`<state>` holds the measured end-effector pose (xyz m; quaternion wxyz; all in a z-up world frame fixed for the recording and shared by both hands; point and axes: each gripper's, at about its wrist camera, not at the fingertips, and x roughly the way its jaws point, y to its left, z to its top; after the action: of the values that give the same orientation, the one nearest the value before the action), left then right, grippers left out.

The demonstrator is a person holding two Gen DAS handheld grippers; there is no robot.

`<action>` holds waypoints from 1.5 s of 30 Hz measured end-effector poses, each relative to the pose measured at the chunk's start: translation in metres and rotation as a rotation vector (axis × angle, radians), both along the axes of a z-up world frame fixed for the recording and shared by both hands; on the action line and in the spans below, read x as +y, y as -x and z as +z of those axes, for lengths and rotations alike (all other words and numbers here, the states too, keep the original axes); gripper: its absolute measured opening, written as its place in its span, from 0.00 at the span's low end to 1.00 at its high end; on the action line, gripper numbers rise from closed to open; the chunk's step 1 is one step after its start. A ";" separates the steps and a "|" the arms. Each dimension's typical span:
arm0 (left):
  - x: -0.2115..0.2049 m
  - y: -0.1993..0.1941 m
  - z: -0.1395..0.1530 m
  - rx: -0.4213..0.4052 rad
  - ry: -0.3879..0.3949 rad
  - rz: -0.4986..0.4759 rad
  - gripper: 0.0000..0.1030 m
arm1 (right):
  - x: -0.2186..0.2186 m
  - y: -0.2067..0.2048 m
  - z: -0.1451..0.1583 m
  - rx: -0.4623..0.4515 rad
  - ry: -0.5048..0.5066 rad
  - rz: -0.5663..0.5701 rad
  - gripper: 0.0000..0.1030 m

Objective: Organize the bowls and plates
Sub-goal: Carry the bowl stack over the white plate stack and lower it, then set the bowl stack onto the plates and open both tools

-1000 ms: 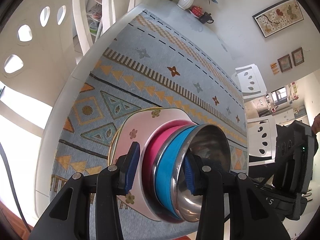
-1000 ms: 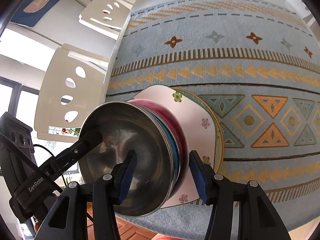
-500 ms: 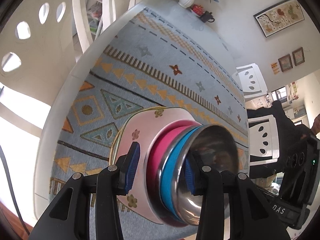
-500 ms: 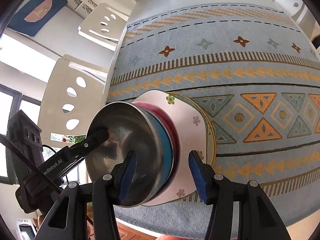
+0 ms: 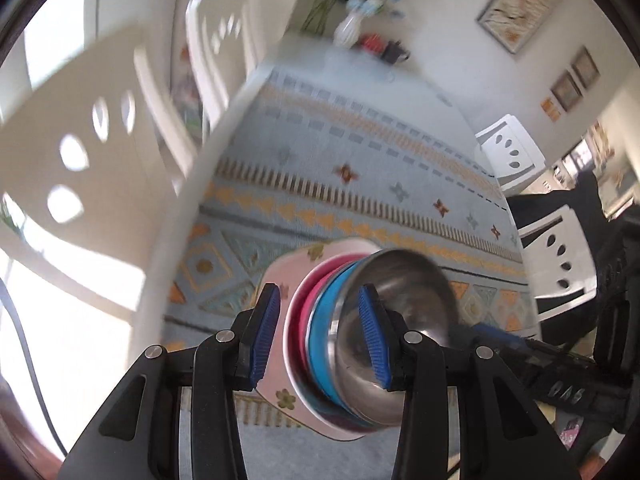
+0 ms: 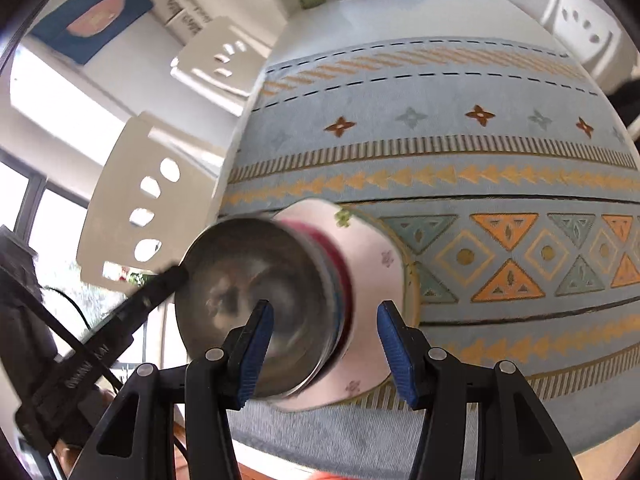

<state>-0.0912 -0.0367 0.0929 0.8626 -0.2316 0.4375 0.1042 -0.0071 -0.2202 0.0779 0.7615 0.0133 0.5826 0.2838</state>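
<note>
from my seat i see the stack near the front edge of the surface [image 6: 360,16], on the patterned cloth [image 6: 460,128]: steel bowl [image 5: 400,300] on top, blue bowl [image 5: 320,344] under it, pink bowl [image 5: 298,320] below that, all on the floral plate [image 5: 276,384], with a gold-rimmed plate [image 6: 410,276] showing beneath in the right view.

my left tool [image 5: 318,338] is spread, its two blue pads apart on either side of the bowls' rims, pinching nothing that i can see. my right tool [image 6: 326,348] is spread too, one pad in front of the steel bowl's hollow and the other in front of the floral plate. motion blur keeps me from telling whether any pad touches.

what matters next, i judge: the stack sits straight ahead of both tools, between their pads, and the two tools come at it from opposite sides. both look equally close, so either could close on a rim.
</note>
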 end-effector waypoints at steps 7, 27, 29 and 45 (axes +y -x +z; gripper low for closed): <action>0.008 0.015 0.043 -0.098 -0.021 0.025 0.37 | -0.014 0.029 0.043 -0.223 0.034 -0.035 0.51; -0.029 -0.004 0.068 -0.123 -0.066 -0.048 0.43 | -0.024 0.018 0.080 -0.313 0.131 -0.060 0.52; -0.029 -0.008 0.064 -0.093 -0.058 -0.061 0.47 | -0.022 0.018 0.077 -0.305 0.130 -0.056 0.52; -0.020 -0.014 0.037 0.052 -0.087 -0.067 0.57 | -0.009 0.016 0.054 -0.264 0.140 -0.046 0.52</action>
<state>-0.0777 -0.0569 0.1299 0.8631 -0.1765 0.4624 0.1001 -0.0231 -0.2290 0.1319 0.8368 -0.0640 0.4952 0.2244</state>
